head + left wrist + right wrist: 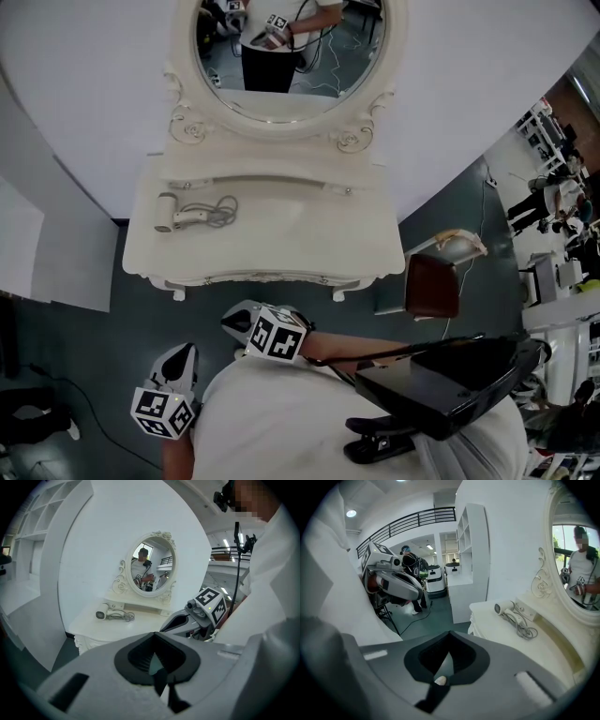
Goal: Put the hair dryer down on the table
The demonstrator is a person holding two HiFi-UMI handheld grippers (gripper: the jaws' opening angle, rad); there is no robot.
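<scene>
A small white hair dryer (183, 216), its cord hard to trace, lies near the ornate white table's (300, 232) left edge. The left gripper (181, 359) and right gripper (236, 321) hang clear, fingers closed, empty.

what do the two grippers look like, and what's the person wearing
The left gripper and right gripper both have smooth light grey shells, black inside, and each carries a white cube printed with black square markers. The person wears a white top.
</scene>
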